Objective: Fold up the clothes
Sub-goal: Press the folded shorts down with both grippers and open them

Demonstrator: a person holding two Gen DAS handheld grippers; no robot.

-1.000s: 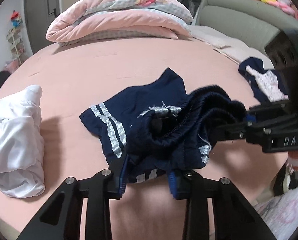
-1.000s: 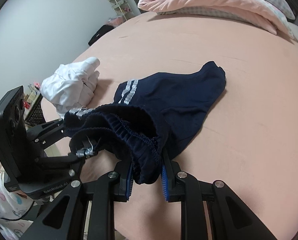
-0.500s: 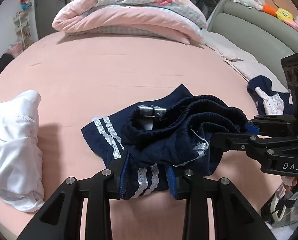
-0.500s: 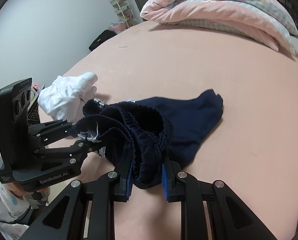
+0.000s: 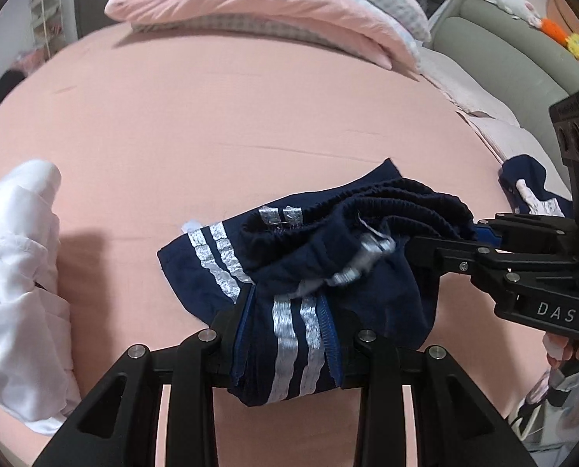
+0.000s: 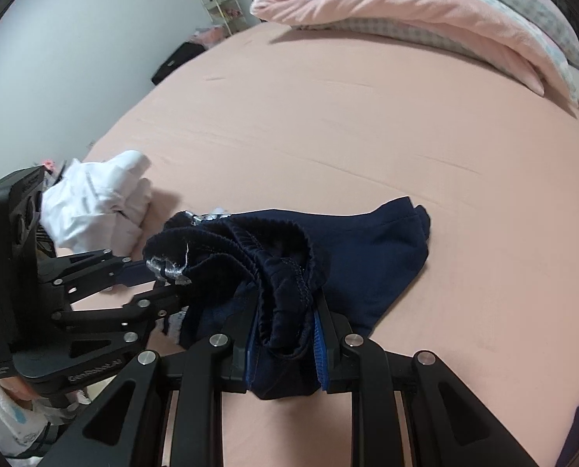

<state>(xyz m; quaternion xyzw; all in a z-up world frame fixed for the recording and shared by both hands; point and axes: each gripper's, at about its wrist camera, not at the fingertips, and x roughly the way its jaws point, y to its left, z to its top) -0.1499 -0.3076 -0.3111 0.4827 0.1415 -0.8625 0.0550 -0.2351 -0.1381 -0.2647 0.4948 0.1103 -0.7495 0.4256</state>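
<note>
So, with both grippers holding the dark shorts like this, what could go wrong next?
The navy shorts hang bunched between the left hand-held gripper and the right hand-held gripper, so laying them down now may trap wrinkles. The right one grips only a thick roll of waistband, which might slip. A sideways swing could drag the white garment lying close by.

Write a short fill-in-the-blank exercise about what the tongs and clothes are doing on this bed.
1. Both tongs grip the same navy ____ with silver stripes.
2. The left tongs pinch a part crossed by two silver ____.
3. The right tongs pinch the gathered elastic ____.
4. The crumpled garment lying apart on the pink sheet is ____.

Missing words: shorts; stripes; waistband; white
</note>
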